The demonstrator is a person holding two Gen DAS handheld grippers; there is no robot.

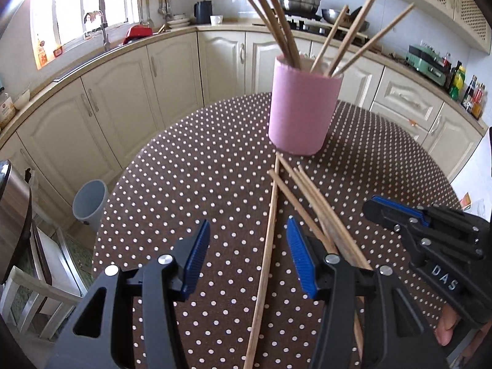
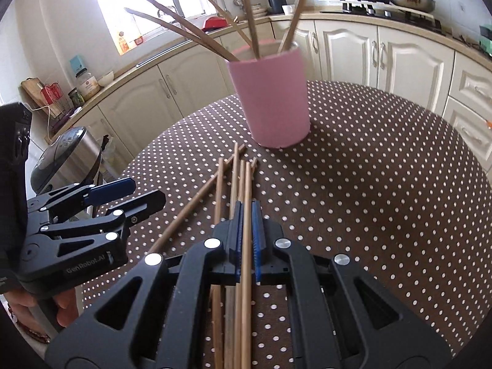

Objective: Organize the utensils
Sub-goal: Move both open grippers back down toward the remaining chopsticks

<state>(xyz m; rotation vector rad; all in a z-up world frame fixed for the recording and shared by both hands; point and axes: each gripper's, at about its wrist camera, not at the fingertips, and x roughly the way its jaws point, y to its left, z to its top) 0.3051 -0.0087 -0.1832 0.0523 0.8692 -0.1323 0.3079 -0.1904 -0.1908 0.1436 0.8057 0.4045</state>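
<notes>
A pink cup [image 1: 303,113] [image 2: 273,101] stands upright on the dotted table [image 1: 200,169] with several wooden chopsticks leaning in it. Several loose chopsticks [image 1: 310,193] [image 2: 235,178] lie in front of it. My left gripper [image 1: 247,227] [image 2: 147,190] hovers open low over the table. One long chopstick [image 1: 269,236] lies on the cloth below the gap between its blue pads, untouched. My right gripper [image 2: 246,206] [image 1: 367,207] is shut just above the loose bundle. A chopstick on the table lines up with its narrow slit. Nothing sticks out past its tips in the left wrist view.
Cream cabinets curve round behind the table. A grey bin [image 1: 90,203] stands on the floor at the left, near a steel rice cooker [image 2: 67,156] and a white chair [image 1: 30,292]. A person's fingers [image 1: 446,329] hold the right gripper.
</notes>
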